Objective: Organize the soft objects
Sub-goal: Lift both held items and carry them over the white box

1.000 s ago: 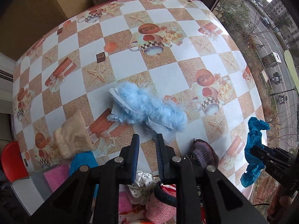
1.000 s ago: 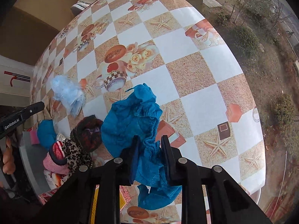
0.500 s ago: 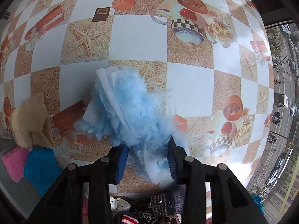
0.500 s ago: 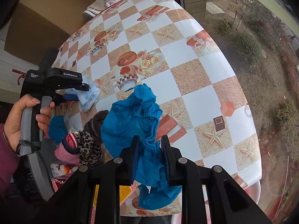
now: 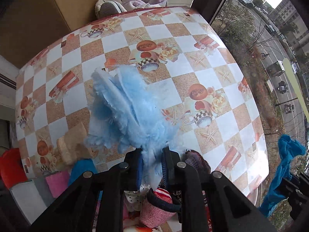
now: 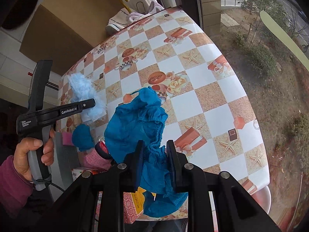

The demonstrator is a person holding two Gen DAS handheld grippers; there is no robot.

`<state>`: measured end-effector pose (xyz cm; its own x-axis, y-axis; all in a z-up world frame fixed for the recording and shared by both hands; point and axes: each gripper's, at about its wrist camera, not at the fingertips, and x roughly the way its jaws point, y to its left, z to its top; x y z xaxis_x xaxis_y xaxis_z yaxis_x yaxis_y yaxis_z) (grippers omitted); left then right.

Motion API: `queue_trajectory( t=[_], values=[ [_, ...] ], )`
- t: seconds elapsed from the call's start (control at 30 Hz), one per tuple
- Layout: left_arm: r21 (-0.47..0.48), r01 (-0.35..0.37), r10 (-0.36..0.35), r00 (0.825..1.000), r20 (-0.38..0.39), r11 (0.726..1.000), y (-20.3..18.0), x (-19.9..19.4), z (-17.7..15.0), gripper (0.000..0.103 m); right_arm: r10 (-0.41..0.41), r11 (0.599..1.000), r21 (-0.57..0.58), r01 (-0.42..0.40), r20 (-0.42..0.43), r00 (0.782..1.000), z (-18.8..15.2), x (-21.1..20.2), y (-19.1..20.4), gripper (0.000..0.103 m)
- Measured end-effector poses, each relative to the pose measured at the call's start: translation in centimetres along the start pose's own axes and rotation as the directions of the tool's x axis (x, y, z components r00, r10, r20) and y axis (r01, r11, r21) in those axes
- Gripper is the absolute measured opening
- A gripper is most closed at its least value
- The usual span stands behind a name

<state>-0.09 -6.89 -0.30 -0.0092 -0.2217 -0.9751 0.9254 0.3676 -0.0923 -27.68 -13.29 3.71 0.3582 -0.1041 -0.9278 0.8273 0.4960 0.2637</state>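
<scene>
1. Counter (image 5: 227,100): covered with a checked cloth printed with cups and starfish; most of its surface is bare, with soft things crowded at the near edge.
2. Heap at the near edge (image 5: 160,201): a pink knit piece, a dark knit piece, a beige cloth (image 5: 71,145) and a pink cloth (image 5: 56,181) lie unsorted, so most of the task appears to remain.
3. Teal cloth (image 6: 139,123): lifted clear of the counter, pinched between the narrowly parted fingers of the right gripper (image 6: 155,160).
4. Fluffy light-blue cloth (image 5: 125,112): raised above the counter, clamped in the nearly closed left gripper (image 5: 151,166); neither held piece is yet placed.
</scene>
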Motion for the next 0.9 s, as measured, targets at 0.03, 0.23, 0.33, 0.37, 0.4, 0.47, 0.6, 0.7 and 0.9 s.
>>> queue_trajectory(
  t=[0.03,0.23,0.33,0.37,0.4,0.47,0.6,0.7,0.9],
  values=[
    [0.015,-0.002,0.002,1.0,0.02,1.0,0.1,-1.2,-0.8,0.018,-0.001,1.0,-0.007,0.001,0.004,1.0,-0.1,-0.4,0.5,0.024],
    [0.069,-0.03,0.024,0.996,0.085,0.997,0.3,-6.1,-5.8,0.018,0.017,0.999,-0.047,-0.015,0.028,0.999,-0.7,-2.5,4.4,0.024],
    [0.085,-0.044,0.035,0.993,0.109,0.995,0.8,-8.0,-8.5,0.018,0.036,0.996,-0.086,-0.033,0.031,0.999,-1.1,-3.4,7.3,0.025],
    [0.078,-0.042,0.033,0.993,0.112,0.996,1.1,-8.6,-9.4,0.018,0.042,0.994,-0.099,-0.039,0.032,0.999,-1.4,-3.4,8.3,0.025],
    [0.073,-0.04,0.031,0.993,0.115,0.997,1.3,-9.1,-10.2,0.018,0.056,0.992,-0.111,-0.052,0.026,0.998,-1.7,-3.9,9.4,0.025],
    [0.069,-0.051,0.041,0.99,0.133,0.996,1.9,-10.1,-11.7,0.018,0.079,0.989,-0.127,-0.077,0.011,0.997,-2.2,-4.3,11.2,0.025],
    [0.064,-0.101,0.088,0.981,0.173,0.993,3.3,-11.8,-14.2,0.018,0.118,0.977,-0.176,-0.122,-0.035,0.992,-3.8,-4.8,15.2,0.025],
    [0.03,-0.101,0.094,0.979,0.182,0.994,4.8,-12.5,-16.0,0.018,0.146,0.965,-0.205,-0.162,-0.089,0.985,-5.1,-4.9,17.7,0.025],
    [-0.063,-0.109,0.119,0.977,0.178,0.992,8.0,-13.0,-19.5,0.018,0.16,0.941,-0.274,-0.201,-0.165,0.973,-7.3,-4.9,21.9,0.025]
  ],
)
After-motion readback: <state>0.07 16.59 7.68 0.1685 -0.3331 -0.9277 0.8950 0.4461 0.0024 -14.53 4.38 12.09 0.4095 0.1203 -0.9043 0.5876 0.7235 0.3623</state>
